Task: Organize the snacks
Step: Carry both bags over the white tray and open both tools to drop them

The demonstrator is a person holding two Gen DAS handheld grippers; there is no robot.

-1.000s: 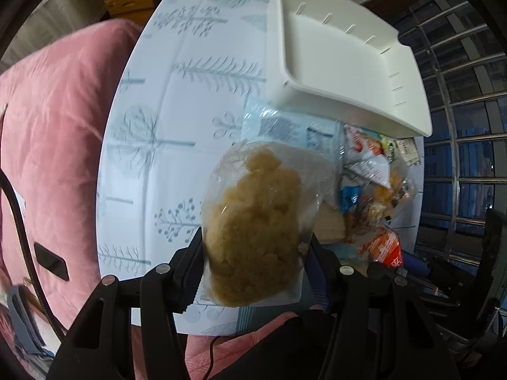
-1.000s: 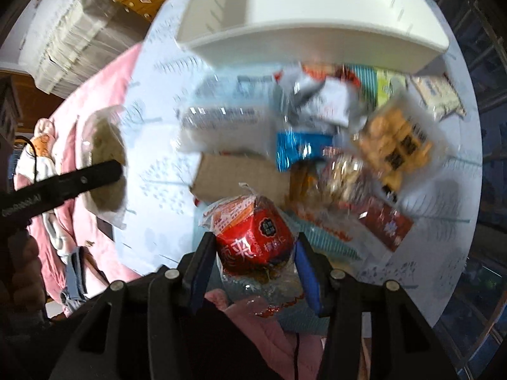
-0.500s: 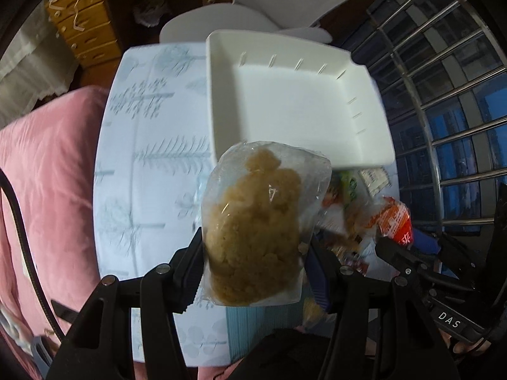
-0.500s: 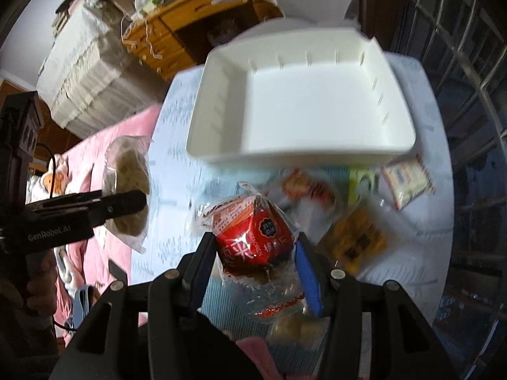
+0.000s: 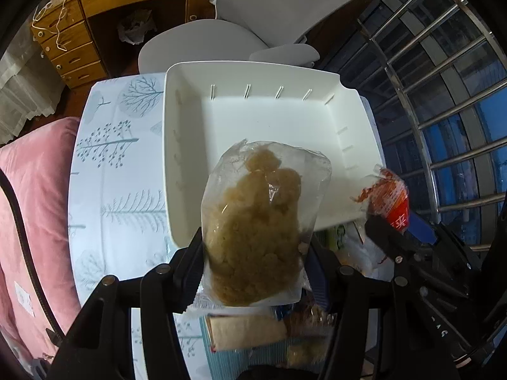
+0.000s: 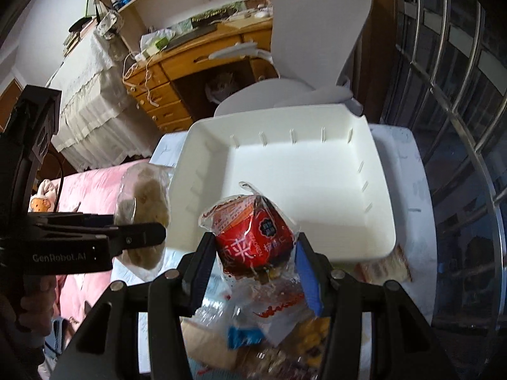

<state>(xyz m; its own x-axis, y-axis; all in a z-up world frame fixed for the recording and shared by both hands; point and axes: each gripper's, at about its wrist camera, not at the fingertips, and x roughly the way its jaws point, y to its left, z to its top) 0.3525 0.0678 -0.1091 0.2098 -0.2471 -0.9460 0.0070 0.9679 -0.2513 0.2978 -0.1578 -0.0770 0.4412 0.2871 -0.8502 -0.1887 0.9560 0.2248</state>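
Our left tool grips a clear crinkly bag of tan crumbly snack; our right tool clamps a glossy red packet, seemingly above the smooth white rectangular tray.

Two hand-held grippers (left, right), one white tray, one clear bag of tan crumbly snack, one red-wrapped snack, and one grey chair; the loose packets below are too blurred to count.

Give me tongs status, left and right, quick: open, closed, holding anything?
Left tongs: closed on the clear bag of golden-brown snack.
Right tongs: closed on the red-wrapped snack.
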